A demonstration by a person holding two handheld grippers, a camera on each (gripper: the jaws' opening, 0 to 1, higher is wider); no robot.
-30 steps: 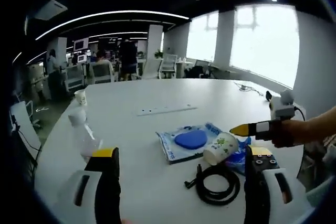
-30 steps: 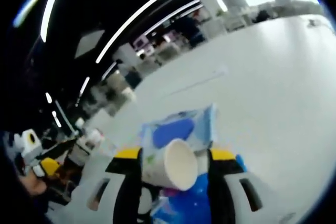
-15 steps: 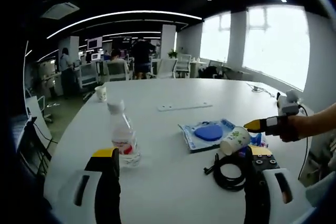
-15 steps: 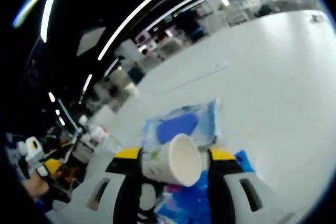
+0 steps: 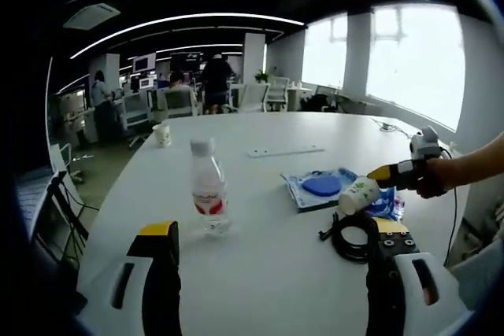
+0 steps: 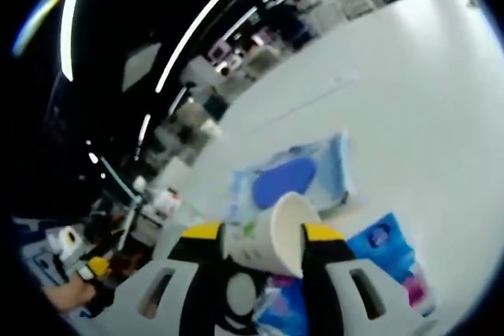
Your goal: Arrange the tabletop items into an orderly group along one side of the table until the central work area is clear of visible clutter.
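Left tongs (image 5: 272, 273): open, nothing between the jaws, held low over the near edge of the desk (image 5: 315, 135).
Right tongs (image 6: 261, 238): closed on the paper cup (image 6: 264, 240) — cup tipped on its side, open mouth turned toward the right-hand jaw. In the left gripper view, seen at the right (image 5: 383, 173), held by a hand (image 5: 431, 182) with a bare forearm, yellow-tipped jaws pinching the same paper cup (image 5: 359, 193) just above the desk top.
Water bottle (image 5: 209, 189): clear, white cap, red-and-white label, upright on the desk, left of centre and well apart from the other things.
Blue-and-white pouch (image 5: 321, 186): flat on the desk, dark blue oval in its middle, just behind the held cup; in the right gripper view (image 6: 293, 175) beyond the cup's rim.
Blue packet (image 6: 386, 248): bright blue with printing, lying on the desk beside the right jaw; in the left gripper view (image 5: 387, 205) partly hidden behind the cup.
Black cable (image 5: 352, 236): coiled in a loop, plug end pointing left, on the desk near the cup and packet.
Second paper cup (image 5: 162, 134): upright at the far left edge of the desk.
White strip (image 5: 283, 150): long and flat — on the desk beyond the pouch.
Background: open office with chairs, screens, people standing, bright windows at the right.
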